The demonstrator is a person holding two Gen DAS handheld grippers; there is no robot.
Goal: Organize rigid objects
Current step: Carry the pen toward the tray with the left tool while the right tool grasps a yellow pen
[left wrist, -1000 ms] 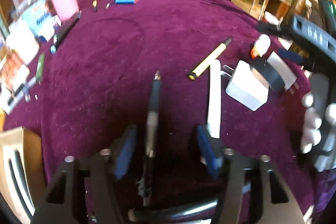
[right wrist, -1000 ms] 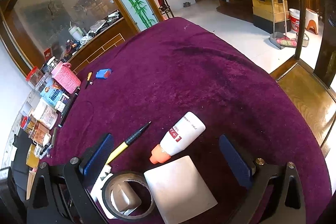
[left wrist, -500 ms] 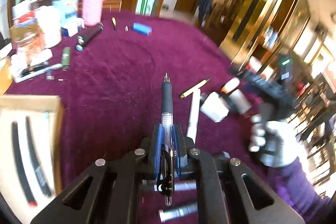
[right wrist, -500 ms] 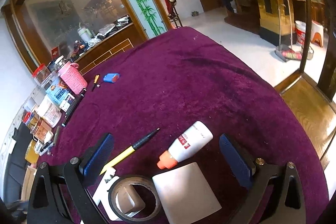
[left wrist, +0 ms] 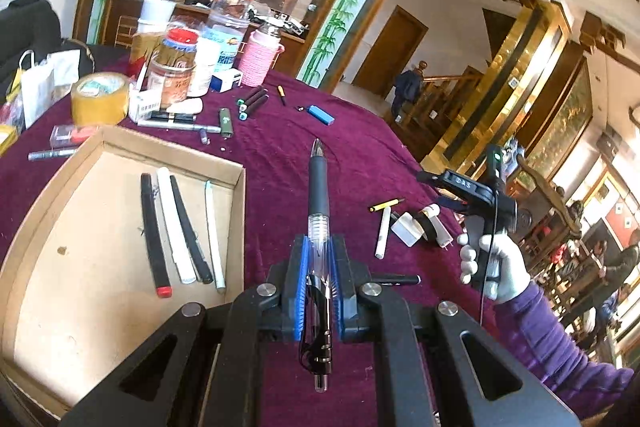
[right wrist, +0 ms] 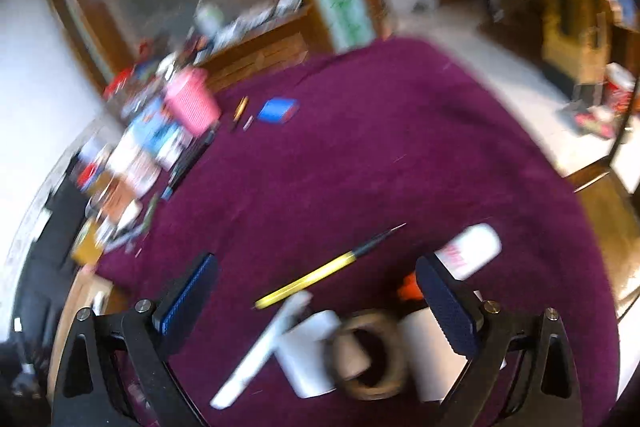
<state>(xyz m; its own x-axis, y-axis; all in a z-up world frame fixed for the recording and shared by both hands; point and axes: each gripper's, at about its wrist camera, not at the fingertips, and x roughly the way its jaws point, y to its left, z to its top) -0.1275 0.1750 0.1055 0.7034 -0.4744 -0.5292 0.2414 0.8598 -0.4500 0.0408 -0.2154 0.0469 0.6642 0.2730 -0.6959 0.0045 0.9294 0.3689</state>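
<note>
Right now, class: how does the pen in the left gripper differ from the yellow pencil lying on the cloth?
1. The black pen is clamped in the left gripper, off the table; the yellow pencil lies loose on the purple cloth.
2. The pen has a dark rubber grip and clear barrel; the pencil is yellow with a dark tip.
3. The pen looks thicker.
Both are slim writing tools.

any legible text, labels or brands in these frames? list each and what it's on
"DAS", roughly: white letters on the right gripper, left wrist view; small, uncertain.
Printed labels on the jars at the table's far edge: too small to read.
Red print on the white glue bottle, right wrist view: blurred, unreadable.
</note>
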